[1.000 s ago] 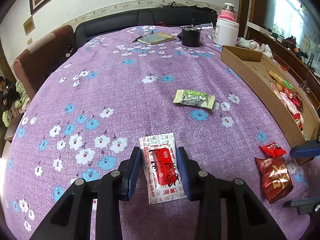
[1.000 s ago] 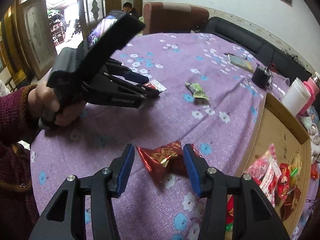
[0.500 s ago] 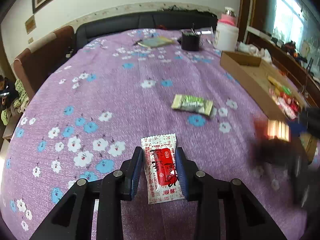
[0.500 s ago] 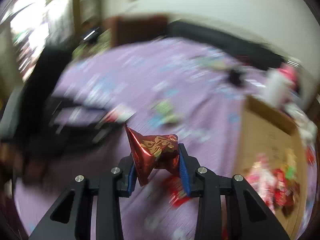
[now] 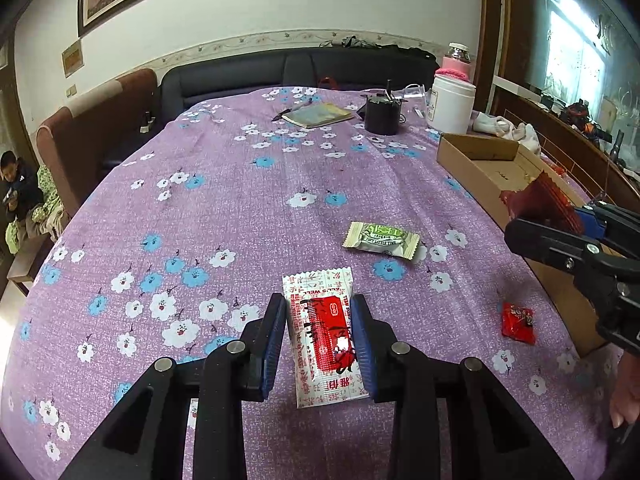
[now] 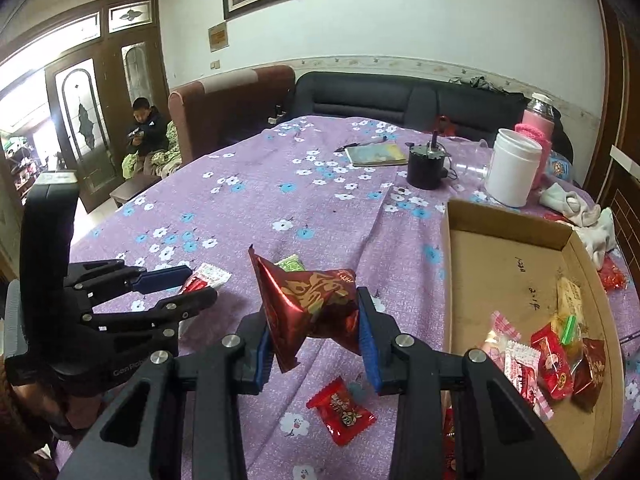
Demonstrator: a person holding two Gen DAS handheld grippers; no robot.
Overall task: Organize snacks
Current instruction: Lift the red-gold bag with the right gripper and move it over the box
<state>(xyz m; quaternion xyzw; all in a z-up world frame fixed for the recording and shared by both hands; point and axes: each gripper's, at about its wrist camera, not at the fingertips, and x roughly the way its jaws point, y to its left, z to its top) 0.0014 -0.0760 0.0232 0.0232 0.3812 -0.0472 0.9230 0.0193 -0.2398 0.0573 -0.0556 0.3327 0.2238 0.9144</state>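
Observation:
My left gripper [image 5: 319, 326] is shut on a white and red snack packet [image 5: 323, 330] that lies on the purple flowered tablecloth [image 5: 224, 208]. My right gripper [image 6: 316, 334] is shut on a dark red foil snack bag [image 6: 310, 300] and holds it above the table, left of the cardboard box [image 6: 516, 264]. That bag also shows in the left wrist view [image 5: 540, 202] at the right, by the box edge. A green snack packet [image 5: 382, 240] lies ahead of the left gripper. A small red candy [image 6: 340, 410] lies below the right gripper.
The box holds several snacks [image 6: 548, 356] at its near end. A white jar [image 6: 512, 170], a black pot [image 6: 426, 168], a notebook [image 6: 376, 154] and a pink bottle [image 6: 540, 128] stand at the far side. A sofa and a seated child [image 6: 144, 136] are beyond the table.
My right gripper closed on the dark red foil bag, lifted it off the table and swung toward the box. My left gripper closed in on the white and red packet.

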